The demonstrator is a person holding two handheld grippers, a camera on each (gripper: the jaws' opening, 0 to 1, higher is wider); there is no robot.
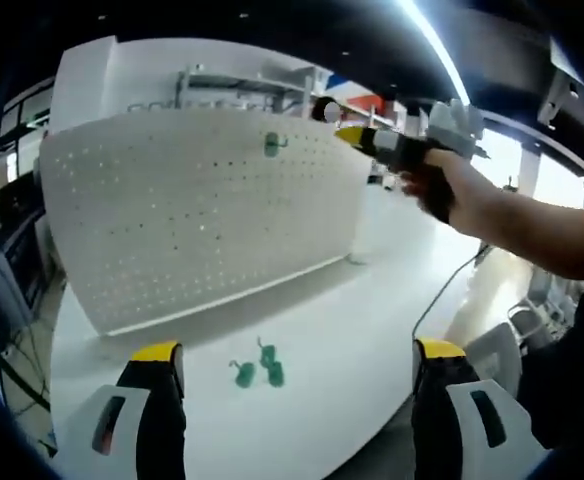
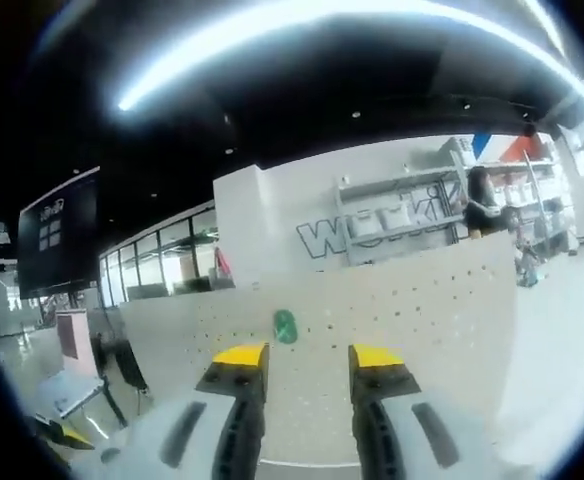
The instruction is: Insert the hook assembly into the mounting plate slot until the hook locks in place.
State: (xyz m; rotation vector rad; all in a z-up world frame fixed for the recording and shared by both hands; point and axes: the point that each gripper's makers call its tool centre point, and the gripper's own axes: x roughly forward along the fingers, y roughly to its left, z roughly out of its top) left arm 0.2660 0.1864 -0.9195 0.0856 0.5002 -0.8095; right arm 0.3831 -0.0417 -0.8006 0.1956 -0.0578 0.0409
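A white pegboard mounting plate (image 1: 202,215) stands upright on the white table (image 1: 372,310). One green hook (image 1: 272,144) sits on it near its top edge. Two more green hooks (image 1: 244,374) (image 1: 271,366) lie loose on the table, just ahead of my left gripper (image 1: 298,352), which is wide open with nothing between its jaws. A hand holds my right gripper (image 1: 357,135) up by the plate's upper right corner. In the right gripper view, the right gripper (image 2: 308,357) is open and empty, facing the plate (image 2: 432,320), with the mounted green hook (image 2: 286,325) just above its left jaw.
A thin cable (image 1: 442,290) runs over the table's right side to its edge. Chairs (image 1: 527,320) stand beyond that edge. Shelving (image 1: 252,85) stands behind the plate, with a person (image 2: 482,205) beside it. The table's near edge curves close below my left jaws.
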